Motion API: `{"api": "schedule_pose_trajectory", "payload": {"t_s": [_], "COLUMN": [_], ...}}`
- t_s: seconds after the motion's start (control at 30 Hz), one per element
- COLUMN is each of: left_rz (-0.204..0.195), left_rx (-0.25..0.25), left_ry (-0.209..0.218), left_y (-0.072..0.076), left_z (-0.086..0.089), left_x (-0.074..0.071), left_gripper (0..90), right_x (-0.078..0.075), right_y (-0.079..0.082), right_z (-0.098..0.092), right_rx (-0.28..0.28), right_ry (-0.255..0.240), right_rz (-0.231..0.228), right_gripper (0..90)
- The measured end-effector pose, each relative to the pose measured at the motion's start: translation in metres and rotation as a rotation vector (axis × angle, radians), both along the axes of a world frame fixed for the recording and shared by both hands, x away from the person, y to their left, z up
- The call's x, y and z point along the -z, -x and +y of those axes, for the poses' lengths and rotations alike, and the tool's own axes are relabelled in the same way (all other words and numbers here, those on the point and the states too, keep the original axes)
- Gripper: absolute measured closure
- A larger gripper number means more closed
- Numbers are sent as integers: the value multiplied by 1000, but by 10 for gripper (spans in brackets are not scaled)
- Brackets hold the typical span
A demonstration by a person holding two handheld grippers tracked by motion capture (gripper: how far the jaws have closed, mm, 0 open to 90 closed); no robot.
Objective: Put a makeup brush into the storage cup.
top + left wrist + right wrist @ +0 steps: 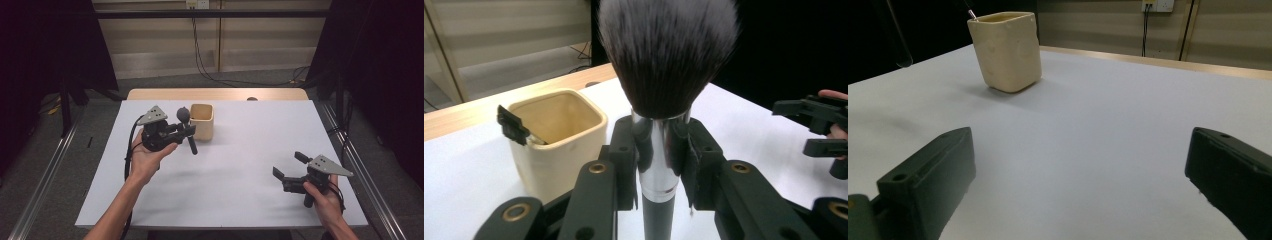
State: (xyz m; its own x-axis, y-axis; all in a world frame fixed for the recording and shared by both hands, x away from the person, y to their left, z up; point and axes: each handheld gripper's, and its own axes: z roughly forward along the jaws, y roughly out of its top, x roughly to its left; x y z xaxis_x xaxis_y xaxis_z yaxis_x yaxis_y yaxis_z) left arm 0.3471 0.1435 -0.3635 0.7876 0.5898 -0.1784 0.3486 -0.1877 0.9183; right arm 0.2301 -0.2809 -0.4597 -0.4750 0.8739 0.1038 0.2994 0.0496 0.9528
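White paper covers the table (240,165) we work at. On the left, our left gripper (659,150) clamps the makeup brush (664,65) by its silver ferrule, just beside the cream cup (202,121). We should lift it above the rim, then lower it handle first. Our right gripper (289,166) waits near right, jaws apart and empty.

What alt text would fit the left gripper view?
The left gripper clamps the silver ferrule of a makeup brush, dark bristles up. Behind it a cream square cup stands on the white table.
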Motion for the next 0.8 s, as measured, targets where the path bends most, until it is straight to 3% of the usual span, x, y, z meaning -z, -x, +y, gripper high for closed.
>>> {"api": "schedule_pose_trajectory", "payload": {"t_s": [0.27,0.53,0.8], "left_rz": [-14,-56,-87], "left_rx": [-23,-33,-49], "left_ry": [15,12,17], "left_y": [-7,-9,-24], "left_z": [1,-4,-15], "left_x": [0,-15,-23], "left_gripper": [706,707,707], "right_x": [0,0,1], "right_y": [0,1,1], "right_z": [1,0,1], "right_rx": [0,3,-5], "right_ry": [10,3,-6], "right_rz": [-3,-4,-1], "right_gripper": [0,0,0]}}
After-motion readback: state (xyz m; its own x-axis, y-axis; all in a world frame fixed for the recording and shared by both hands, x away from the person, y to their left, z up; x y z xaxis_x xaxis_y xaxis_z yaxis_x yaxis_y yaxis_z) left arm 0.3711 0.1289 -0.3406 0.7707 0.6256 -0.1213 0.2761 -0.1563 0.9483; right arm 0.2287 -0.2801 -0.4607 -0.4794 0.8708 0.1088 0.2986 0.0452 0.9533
